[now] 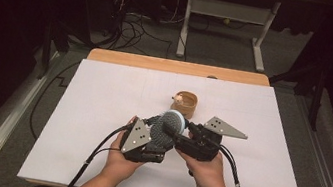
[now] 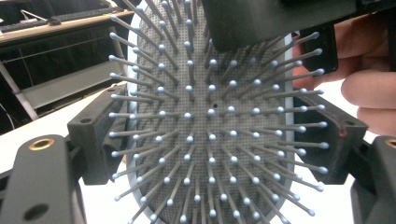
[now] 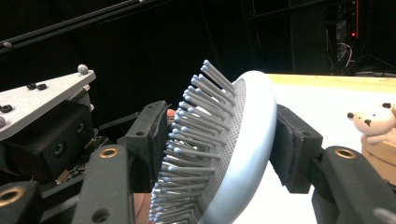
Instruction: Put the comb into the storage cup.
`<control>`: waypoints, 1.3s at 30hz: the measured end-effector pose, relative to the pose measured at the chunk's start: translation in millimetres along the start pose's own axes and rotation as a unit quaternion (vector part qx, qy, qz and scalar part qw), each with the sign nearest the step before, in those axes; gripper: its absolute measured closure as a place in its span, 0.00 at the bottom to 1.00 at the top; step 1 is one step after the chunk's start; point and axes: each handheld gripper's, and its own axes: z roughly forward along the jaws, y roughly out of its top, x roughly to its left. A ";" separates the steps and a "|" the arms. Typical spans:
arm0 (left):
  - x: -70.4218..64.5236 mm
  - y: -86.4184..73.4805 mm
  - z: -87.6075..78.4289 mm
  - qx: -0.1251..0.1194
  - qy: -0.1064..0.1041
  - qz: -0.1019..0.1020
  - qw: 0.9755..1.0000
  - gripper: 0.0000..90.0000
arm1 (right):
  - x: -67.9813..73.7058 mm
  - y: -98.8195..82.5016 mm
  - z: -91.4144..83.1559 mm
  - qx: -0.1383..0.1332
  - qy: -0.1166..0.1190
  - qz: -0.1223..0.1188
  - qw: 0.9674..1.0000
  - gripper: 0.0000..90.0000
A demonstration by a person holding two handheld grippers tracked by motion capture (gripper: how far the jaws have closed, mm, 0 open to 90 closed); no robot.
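A light-blue hairbrush head [image 1: 169, 127] with ball-tipped bristles is held above the white table sheet [image 1: 103, 98] between both grippers. My left gripper [image 2: 215, 135] clamps the brush [image 2: 210, 121] across its rim, one pad [image 2: 100, 140] on each side edge. My right gripper [image 3: 219, 140] grips the brush [image 3: 247, 130] front to back. One pad [image 3: 292, 140] lies on its smooth back and the other meets the bristle tips. In the high view the left gripper [image 1: 157, 131] comes from the left and the right gripper [image 1: 174, 131] from the right.
A small wooden cup [image 1: 184, 104] with a toy bear [image 1: 179, 97] stands just beyond the brush; the bear [image 3: 371, 119] appears at the right of the right gripper view. The table's wooden far edge [image 1: 178, 67] borders a dark floor with cables and a desk frame.
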 end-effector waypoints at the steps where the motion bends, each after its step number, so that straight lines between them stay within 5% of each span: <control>1: -0.4 -0.2 0.3 0.001 0.002 0.002 1.000 0.23 | -0.2 0.1 -0.1 0.001 0.000 0.002 1.000 0.51; 22: -3.2 0.6 1.4 0.007 0.018 0.017 1.000 0.23 | 2.0 1.7 -0.6 0.000 -0.024 0.022 0.999 0.63; 39: -0.5 1.0 1.1 0.011 0.011 0.020 1.000 0.23 | 2.8 3.6 -0.3 0.007 -0.034 0.029 0.999 0.67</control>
